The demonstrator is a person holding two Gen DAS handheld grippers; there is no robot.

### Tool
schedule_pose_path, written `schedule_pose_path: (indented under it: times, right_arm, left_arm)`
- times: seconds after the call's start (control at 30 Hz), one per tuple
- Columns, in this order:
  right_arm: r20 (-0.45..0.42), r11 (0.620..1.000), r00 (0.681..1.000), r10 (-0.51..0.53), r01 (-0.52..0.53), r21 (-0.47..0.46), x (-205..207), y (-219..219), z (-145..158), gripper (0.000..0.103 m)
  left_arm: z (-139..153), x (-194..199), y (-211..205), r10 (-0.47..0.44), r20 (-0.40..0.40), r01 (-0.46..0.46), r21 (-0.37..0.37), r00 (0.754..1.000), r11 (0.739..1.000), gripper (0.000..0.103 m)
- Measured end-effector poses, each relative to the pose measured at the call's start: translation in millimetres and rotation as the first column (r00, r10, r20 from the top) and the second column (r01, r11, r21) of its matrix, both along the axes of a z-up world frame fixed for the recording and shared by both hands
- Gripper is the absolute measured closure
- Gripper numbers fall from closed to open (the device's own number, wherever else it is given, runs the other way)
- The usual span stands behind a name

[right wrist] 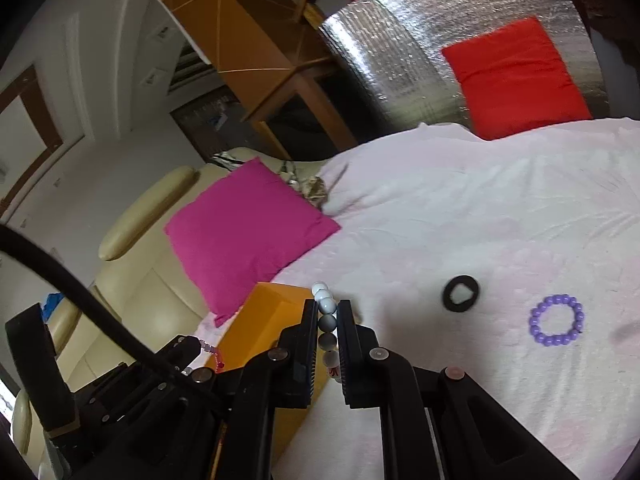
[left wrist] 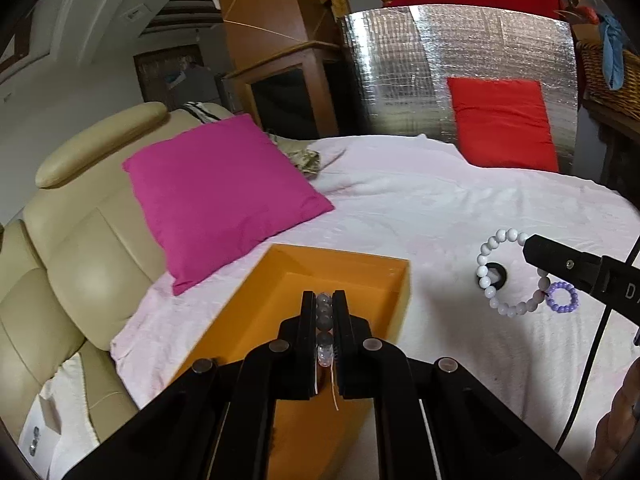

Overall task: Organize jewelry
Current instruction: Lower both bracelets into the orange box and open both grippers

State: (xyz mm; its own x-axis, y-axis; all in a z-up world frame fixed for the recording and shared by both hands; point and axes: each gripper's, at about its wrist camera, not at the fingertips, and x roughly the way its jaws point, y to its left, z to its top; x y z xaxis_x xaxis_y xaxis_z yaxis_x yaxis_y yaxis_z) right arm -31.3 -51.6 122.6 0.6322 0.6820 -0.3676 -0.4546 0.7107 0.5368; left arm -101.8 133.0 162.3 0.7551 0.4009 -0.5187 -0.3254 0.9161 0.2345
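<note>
The left gripper [left wrist: 324, 300] was closed on a clear-bead bracelet [left wrist: 325, 322], whose grey and translucent beads were pinched in a column between the two fingers, with a thin thread end trailing below. The gripper was held above the open orange box [left wrist: 360, 272], which rested on the pale pink sheet [left wrist: 420, 208].

The right gripper [right wrist: 328, 308] was likewise clamped on a white-bead bracelet [right wrist: 325, 304]; several beads were gripped between the fingers and the top beads projected past the fingertips. In the left wrist view, this bracelet [left wrist: 486, 258] was seen hanging as a full ring from the right gripper [left wrist: 532, 246], clear of the sheet.

Two items were left lying on the sheet: a black ring [right wrist: 461, 293] and, to its right and apart from it, a small purple bead bracelet [right wrist: 557, 320]. Both were located to the right of the orange box [right wrist: 264, 312].

A magenta cushion [left wrist: 220, 196] was positioned beyond the box, partly on the sheet and partly on a beige leather seat [left wrist: 80, 260]. A red cushion [left wrist: 504, 124] was propped against a silver foil panel [left wrist: 400, 72] at the far edge.
</note>
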Motion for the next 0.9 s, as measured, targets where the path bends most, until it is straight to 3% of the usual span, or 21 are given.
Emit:
schedule_pose_path:
  times: [0.5, 0.9]
  right_arm:
    - [0.017, 0.989, 0.989, 0.148, -0.149, 0.023, -22.4, 66.1, 2.7, 0.093]
    - [-0.021, 0.970, 0.970, 0.240, -0.241, -0.026, -28.8, 104.9, -19.3, 0.093]
  left_arm:
    - [4.1, -35.8, 53.4, 0.123, -0.013, -0.122, 0.056, 0.992, 0.991, 0.095]
    - [-25.7, -51.8, 106.4, 0.226, -0.082, -0.224, 0.040, 0.971, 0.974, 0.095]
